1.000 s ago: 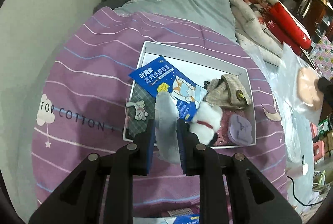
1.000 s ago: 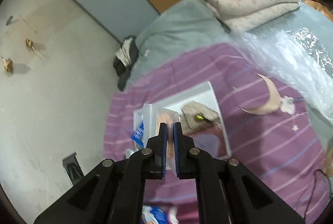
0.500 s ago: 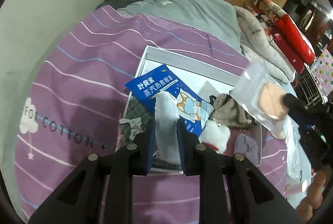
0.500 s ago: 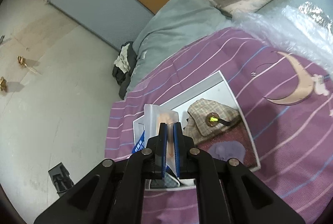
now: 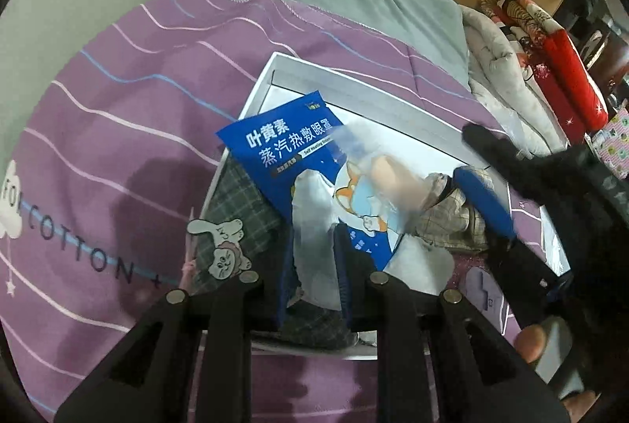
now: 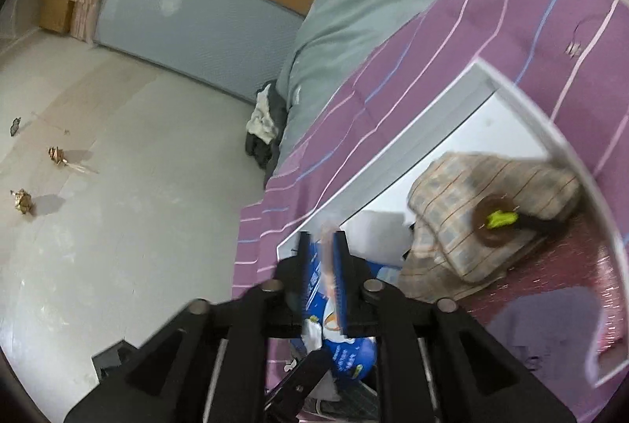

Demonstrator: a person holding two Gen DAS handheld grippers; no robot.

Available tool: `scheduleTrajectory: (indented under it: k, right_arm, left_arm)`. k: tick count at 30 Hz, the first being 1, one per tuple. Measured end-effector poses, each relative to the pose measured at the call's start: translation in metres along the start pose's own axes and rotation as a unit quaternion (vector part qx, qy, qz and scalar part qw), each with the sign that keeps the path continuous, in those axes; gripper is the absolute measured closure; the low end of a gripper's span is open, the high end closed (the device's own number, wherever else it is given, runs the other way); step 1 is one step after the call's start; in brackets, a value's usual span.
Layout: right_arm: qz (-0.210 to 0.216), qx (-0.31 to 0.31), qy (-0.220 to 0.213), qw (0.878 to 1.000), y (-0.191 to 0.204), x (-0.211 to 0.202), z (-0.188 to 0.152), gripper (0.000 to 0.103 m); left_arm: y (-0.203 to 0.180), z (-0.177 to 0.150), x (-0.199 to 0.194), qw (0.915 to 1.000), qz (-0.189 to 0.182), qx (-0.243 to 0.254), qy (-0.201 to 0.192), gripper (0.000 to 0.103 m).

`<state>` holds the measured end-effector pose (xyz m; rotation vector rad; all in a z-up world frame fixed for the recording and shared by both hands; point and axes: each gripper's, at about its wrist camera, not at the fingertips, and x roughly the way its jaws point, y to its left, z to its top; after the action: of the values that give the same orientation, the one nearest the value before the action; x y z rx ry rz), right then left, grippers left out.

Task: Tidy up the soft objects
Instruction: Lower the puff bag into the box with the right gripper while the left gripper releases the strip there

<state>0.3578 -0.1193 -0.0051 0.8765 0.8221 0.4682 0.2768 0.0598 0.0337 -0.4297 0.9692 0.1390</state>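
A white box (image 5: pixel 275 69) sits on a purple striped blanket (image 5: pixel 118 77), holding a blue packet (image 5: pixel 275 155), plaid cloth (image 6: pixel 471 195) & other soft bits. L gripper (image 5: pixel 314 265) is clamped on a pale see-thru pouch (image 5: pixel 314 226) just above the box's near side. R gripper (image 6: pixel 323 265) has just been opening; its jaws stand apart over the box w/ a clear bag (image 5: pixel 377 171) w/ a peach pad loose btw them.

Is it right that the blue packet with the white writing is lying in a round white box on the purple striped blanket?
Not quite: the white box is rectangular, not round, as the left wrist view shows. The blue packet lies in it, on the purple striped blanket.
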Motion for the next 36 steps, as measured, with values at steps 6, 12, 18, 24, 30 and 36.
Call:
scheduleTrajectory:
  k: [6,12,18,24,30,36]
  right_arm:
    - [-0.045,-0.033,-0.048,0.997,0.012,-0.023,-0.003,0.033]
    - [-0.093,-0.07,-0.002,0.993,0.017,-0.033,-0.012,0.027]
    - [-0.149,-0.117,0.047,0.981,0.022,-0.042,-0.025,0.027]
    - [-0.178,-0.138,0.062,0.972,0.018,-0.055,-0.025,0.026]
    - [-0.177,-0.142,0.065,0.972,0.019,-0.065,-0.02,0.026]
    - [-0.189,-0.175,0.07,0.964,0.03,-0.076,-0.022,0.026]
  left_arm:
    - [0.003,-0.001,-0.005,0.9997,-0.017,-0.019,0.002,0.071]
    - [-0.009,-0.009,-0.016,0.9996,-0.028,0.004,0.003,0.05]
    - [-0.018,-0.013,-0.016,0.9994,0.002,0.034,0.003,0.04]
    - [-0.023,-0.014,-0.015,0.9984,0.009,0.054,-0.015,0.04]
    - [-0.034,-0.017,-0.025,0.9947,0.034,0.086,-0.045,0.04]
    - [-0.034,-0.016,-0.031,0.9955,0.021,0.086,-0.034,0.04]
